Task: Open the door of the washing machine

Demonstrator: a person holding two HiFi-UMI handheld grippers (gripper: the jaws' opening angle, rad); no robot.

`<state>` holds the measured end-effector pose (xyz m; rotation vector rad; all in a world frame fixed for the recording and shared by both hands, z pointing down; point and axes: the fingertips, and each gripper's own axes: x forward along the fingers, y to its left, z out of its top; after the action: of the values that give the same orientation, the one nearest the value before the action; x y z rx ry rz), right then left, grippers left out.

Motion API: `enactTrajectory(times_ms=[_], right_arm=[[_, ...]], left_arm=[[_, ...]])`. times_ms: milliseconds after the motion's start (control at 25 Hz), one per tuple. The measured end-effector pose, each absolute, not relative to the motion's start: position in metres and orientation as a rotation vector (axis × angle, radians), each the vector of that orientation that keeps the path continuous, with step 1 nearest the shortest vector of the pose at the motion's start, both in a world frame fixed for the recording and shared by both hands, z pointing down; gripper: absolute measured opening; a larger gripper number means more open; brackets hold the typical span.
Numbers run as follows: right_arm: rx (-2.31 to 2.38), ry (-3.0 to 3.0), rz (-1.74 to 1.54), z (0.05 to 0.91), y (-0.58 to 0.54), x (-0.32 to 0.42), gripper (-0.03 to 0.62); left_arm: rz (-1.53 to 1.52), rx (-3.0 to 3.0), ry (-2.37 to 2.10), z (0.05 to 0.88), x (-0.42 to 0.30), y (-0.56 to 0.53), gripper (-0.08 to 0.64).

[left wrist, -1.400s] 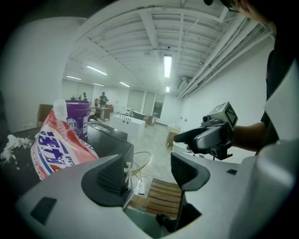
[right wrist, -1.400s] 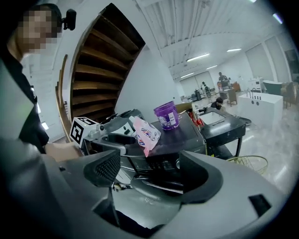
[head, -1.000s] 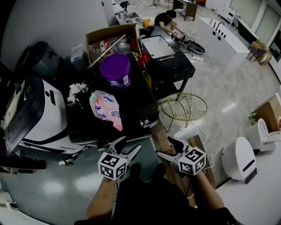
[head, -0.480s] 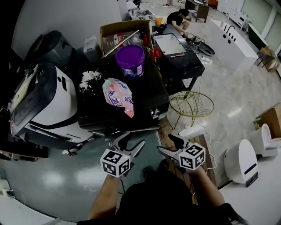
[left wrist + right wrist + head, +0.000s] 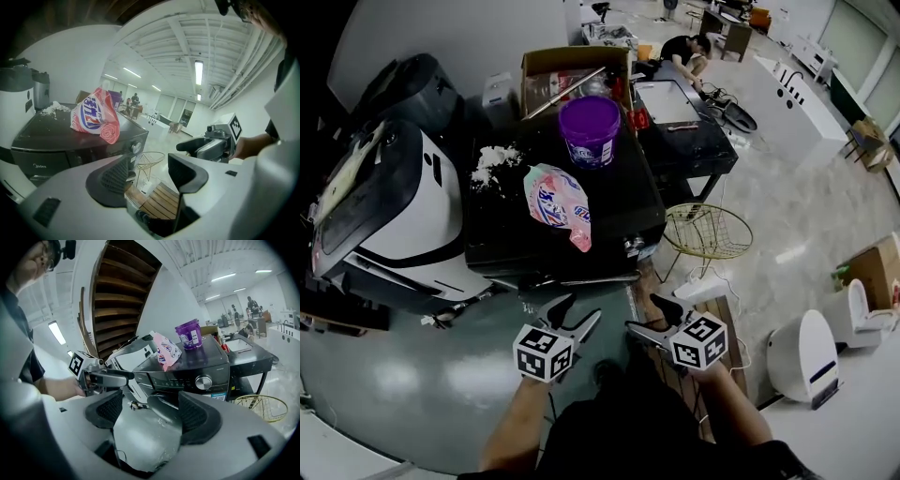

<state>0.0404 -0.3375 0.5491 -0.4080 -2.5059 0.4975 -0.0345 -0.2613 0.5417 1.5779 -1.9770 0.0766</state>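
The black washing machine (image 5: 581,225) stands ahead of me, with a purple bucket (image 5: 589,127) and a pink detergent bag (image 5: 558,202) on its top. Its control panel and knob (image 5: 203,382) face me. Below the panel a grey rounded part (image 5: 161,411) shows; I cannot tell if it is the door. My left gripper (image 5: 581,309) hovers before the machine's front, apart from it, its jaws closing on nothing. My right gripper (image 5: 644,314) hangs beside it, open and empty. Each gripper appears in the other's view: the right gripper (image 5: 206,143) and the left gripper (image 5: 105,378).
A white and black machine (image 5: 384,216) stands left of the washer. A gold wire basket (image 5: 708,230) sits to the right, a wooden slatted board (image 5: 675,361) on the floor near my feet. Behind are a cardboard box (image 5: 572,70), a table, and a crouching person (image 5: 684,47).
Both grippers have moved forward and slightly down toward the washer's front. The left jaws have narrowed a little. Nothing has been touched.
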Motion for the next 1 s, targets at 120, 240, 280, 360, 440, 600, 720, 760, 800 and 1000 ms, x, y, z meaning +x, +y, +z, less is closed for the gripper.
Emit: enactTrajectory(times_ms=[120,240,280,360,440,600,720,760,800,1000], right_arm=[[-0.423,-2.480,0.490,0.568,-0.344,0.030,0.383],[-0.436,-2.444,0.496,0.586,-0.350,0.020,0.382],[-0.441,-2.434,0.495,0.592,-0.352,0.016,0.382],[-0.450,-2.412,0.491,0.602,-0.354,0.010,0.382],[-0.460,-2.392,0.485,0.612,-0.356,0.004,0.381],[-0.482,-2.358,0.456,0.629,-0.361,-0.008,0.380],[-0.499,-2.334,0.433,0.643,-0.366,-0.020,0.379],[-0.506,-2.323,0.426,0.649,-0.367,-0.023,0.377],[-0.513,-2.312,0.416,0.655,-0.368,-0.026,0.377],[-0.539,-2.263,0.348,0.688,-0.373,-0.047,0.374]], left_arm=[[0.078,1.547,-1.969,0.559,-0.042,-0.269,0.275],[0.079,1.516,-1.950,0.576,-0.048,-0.275,0.270],[0.081,1.508,-1.946,0.581,-0.051,-0.277,0.268],[0.079,1.490,-1.937,0.591,-0.056,-0.281,0.264],[0.072,1.473,-1.931,0.600,-0.060,-0.285,0.261],[0.052,1.446,-1.928,0.615,-0.068,-0.295,0.255],[0.064,1.433,-1.928,0.627,-0.074,-0.303,0.249],[0.072,1.429,-1.927,0.631,-0.076,-0.305,0.247],[0.080,1.425,-1.926,0.636,-0.077,-0.307,0.245],[0.099,1.402,-1.927,0.654,-0.089,-0.314,0.242]])
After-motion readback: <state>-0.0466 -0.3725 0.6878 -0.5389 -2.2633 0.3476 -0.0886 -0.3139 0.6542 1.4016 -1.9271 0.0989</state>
